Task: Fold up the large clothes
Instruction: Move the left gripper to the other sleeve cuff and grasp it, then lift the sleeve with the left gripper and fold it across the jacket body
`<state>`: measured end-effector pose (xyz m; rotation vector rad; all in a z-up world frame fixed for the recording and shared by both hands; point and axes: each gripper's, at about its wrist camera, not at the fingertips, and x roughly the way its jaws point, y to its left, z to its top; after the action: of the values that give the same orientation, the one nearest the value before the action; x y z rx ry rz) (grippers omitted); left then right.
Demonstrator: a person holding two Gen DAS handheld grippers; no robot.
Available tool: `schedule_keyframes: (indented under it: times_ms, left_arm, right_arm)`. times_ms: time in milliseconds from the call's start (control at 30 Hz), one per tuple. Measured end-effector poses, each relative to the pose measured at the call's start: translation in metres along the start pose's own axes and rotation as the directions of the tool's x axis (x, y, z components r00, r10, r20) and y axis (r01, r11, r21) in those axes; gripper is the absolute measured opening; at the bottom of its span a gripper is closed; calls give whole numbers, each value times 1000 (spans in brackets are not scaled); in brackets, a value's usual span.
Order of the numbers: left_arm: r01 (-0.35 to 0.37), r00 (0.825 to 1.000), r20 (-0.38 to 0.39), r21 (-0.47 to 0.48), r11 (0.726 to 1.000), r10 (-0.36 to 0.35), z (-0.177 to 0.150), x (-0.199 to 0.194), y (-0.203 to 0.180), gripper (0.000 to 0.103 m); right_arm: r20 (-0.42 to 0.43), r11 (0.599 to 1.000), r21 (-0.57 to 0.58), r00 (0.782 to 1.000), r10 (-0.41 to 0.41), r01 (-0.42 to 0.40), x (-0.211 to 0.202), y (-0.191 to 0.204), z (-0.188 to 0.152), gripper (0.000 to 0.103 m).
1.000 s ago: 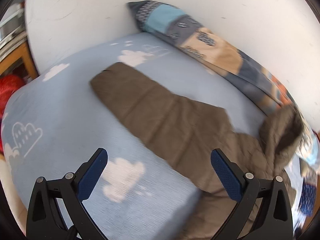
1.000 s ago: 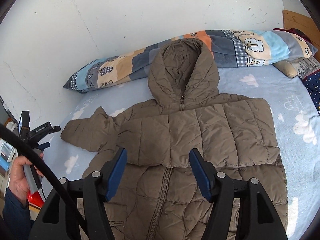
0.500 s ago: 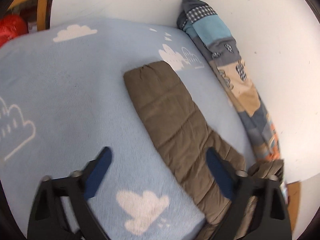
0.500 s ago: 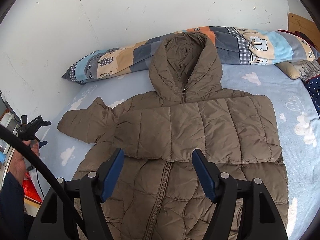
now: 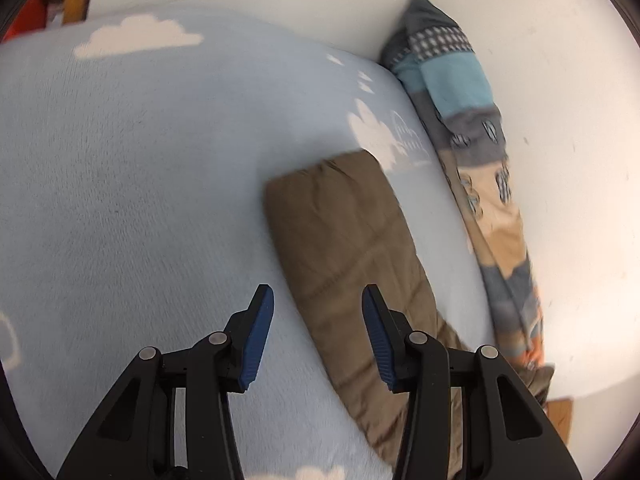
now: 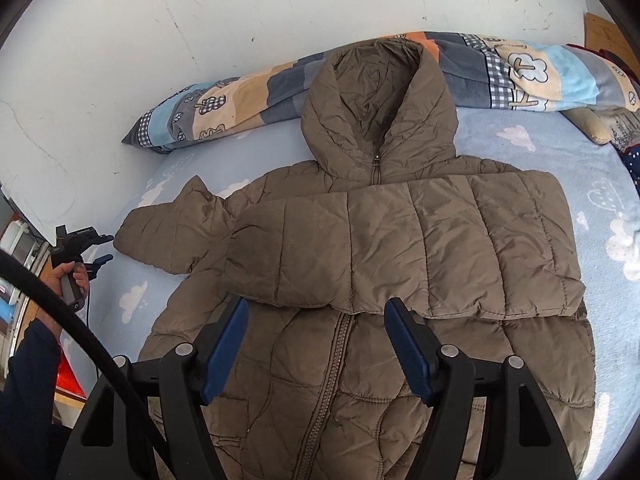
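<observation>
A brown hooded puffer jacket [image 6: 360, 380] lies front up on the bed, zipper shut. One sleeve [image 6: 420, 248] is folded across the chest. The other sleeve [image 5: 344, 240] stretches out flat toward the wall. My left gripper [image 5: 318, 292] hovers close over that sleeve's near edge, a little back from the cuff. Its jaws are closing, and the pads press on nothing. In the right wrist view the left gripper [image 6: 105, 247] sits just beside the cuff [image 6: 132, 236]. My right gripper [image 6: 318, 304] stands open above the jacket's zipper, below the folded sleeve.
A light blue cloud-print blanket [image 5: 120, 160] covers the bed. A long patchwork pillow [image 6: 240, 108] runs along the white wall behind the hood [image 6: 376, 104]. More bedding [image 6: 628, 152] is piled at the far right. A person's hand [image 6: 70, 276] holds the left gripper at the bed's left edge.
My left gripper swung in and down toward the outstretched sleeve's cuff, rolling as it came, and its jaws narrowed from wide open. The right gripper barely shifted.
</observation>
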<state>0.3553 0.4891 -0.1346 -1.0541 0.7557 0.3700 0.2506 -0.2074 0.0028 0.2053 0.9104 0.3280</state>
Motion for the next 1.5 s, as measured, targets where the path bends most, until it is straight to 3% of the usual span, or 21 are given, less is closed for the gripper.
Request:
schedule_keyframes:
  times_ms: [300,467,700,767,867,1167,1400,1500]
  left_arm:
    - [126,989,86,-103,987,-118,23,18,15,45]
    - [131,987,113,-130,983,-117,24,37,18,45]
    - [144,974,189,-89,986,-125,19,40,9,45]
    - [144,973,194,-100,985,-123,19,39,12,29]
    - [178,967,205,-132,975,-149,18,35,15,23]
    - [210,949,253,-56,976,-189,14,1,-16,17]
    - [213,928,296,73,974,-226,-1,-47,-67,16]
    - [243,910,313,132,961,-273,-14,-77,-98,16]
  right_arm:
    - [-25,1000,25,1000,2,-2,9,-7,1,75]
    - [-36,1000,19,999,-11,12,15,-10,0,75]
    - [-36,1000,11,999,-20,21,20,-9,3,75]
    - [-31,1000,14,999,-23,24,20,-10,3,75]
    - [-26,1000,16,999,-24,25,19,-9,3,75]
    - [21,998,57,999,-40,39,4,-21,9,75]
    - [87,991,123,994,-59,48,-17,-38,16,75]
    - [115,986,160,991,-73,54,-28,-48,20,75]
